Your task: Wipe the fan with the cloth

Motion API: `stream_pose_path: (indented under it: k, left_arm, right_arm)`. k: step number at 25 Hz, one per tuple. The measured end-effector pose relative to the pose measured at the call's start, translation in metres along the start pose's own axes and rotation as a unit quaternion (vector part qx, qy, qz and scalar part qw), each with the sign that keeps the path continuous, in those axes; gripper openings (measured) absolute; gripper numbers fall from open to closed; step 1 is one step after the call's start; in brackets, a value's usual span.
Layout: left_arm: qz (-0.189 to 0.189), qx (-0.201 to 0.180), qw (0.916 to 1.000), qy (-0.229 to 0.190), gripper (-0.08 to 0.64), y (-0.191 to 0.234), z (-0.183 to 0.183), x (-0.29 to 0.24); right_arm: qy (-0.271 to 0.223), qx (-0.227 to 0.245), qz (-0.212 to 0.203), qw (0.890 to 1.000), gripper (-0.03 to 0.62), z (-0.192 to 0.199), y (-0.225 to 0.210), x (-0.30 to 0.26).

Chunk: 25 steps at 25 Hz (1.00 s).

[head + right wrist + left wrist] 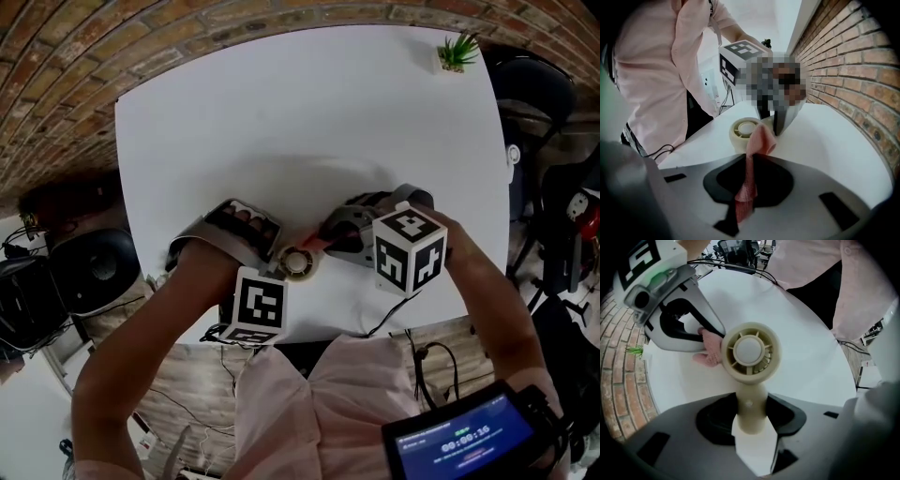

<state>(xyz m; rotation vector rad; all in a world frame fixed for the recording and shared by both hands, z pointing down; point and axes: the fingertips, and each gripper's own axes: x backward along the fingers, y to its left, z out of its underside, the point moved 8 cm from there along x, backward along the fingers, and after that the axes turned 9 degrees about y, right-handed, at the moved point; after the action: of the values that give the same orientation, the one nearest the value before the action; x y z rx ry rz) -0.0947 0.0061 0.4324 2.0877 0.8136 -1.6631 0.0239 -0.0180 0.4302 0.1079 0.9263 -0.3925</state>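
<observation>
A small cream hand fan (298, 263) stands near the white table's (281, 112) front edge. My left gripper (284, 269) points down and is shut on the fan's handle (750, 414); the round fan head (750, 350) faces the left gripper view. My right gripper (322, 244) comes in from the right, shut on a pink cloth (749, 173). The cloth's free end (710, 348) lies against the side of the fan head (744, 130). The right gripper (701, 331) shows in the left gripper view, and the left gripper (780, 115) stands behind the fan in the right gripper view.
A small potted plant (457, 52) sits at the table's far right corner. Black chairs stand to the right (534, 89) and left (94, 267) of the table. A brick wall (853, 70) runs alongside. A screen with a timer (469, 439) is at my lower right.
</observation>
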Motion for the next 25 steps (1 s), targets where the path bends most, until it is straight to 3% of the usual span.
stream_pose_path:
  k: [11,17,20,24,25]
  left_arm:
    - [0.016,0.064,0.9978,-0.008,0.196,0.003,0.004,-0.002]
    - [0.037,0.138,0.9896,-0.019,0.198,0.006,0.011,-0.004]
    - [0.048,0.212,0.9759,-0.023,0.198,0.007,0.016,-0.004]
    - [0.051,0.311,0.9475,-0.054,0.214,0.007,0.028,-0.007]
    - [0.054,0.33,0.9402,-0.067,0.248,0.006,0.032,-0.008]
  right_arm:
    - [-0.017,-0.059,-0.006,0.998,0.031,-0.001,0.034,-0.005]
    - [-0.056,-0.105,0.002,0.993,0.032,-0.016,0.055,-0.011]
    - [-0.093,-0.151,0.029,0.984,0.032,-0.025,0.066,-0.003]
    - [-0.113,-0.211,0.085,0.967,0.032,-0.029,0.084,0.013]
    - [-0.114,-0.224,0.099,0.963,0.032,-0.029,0.09,0.017]
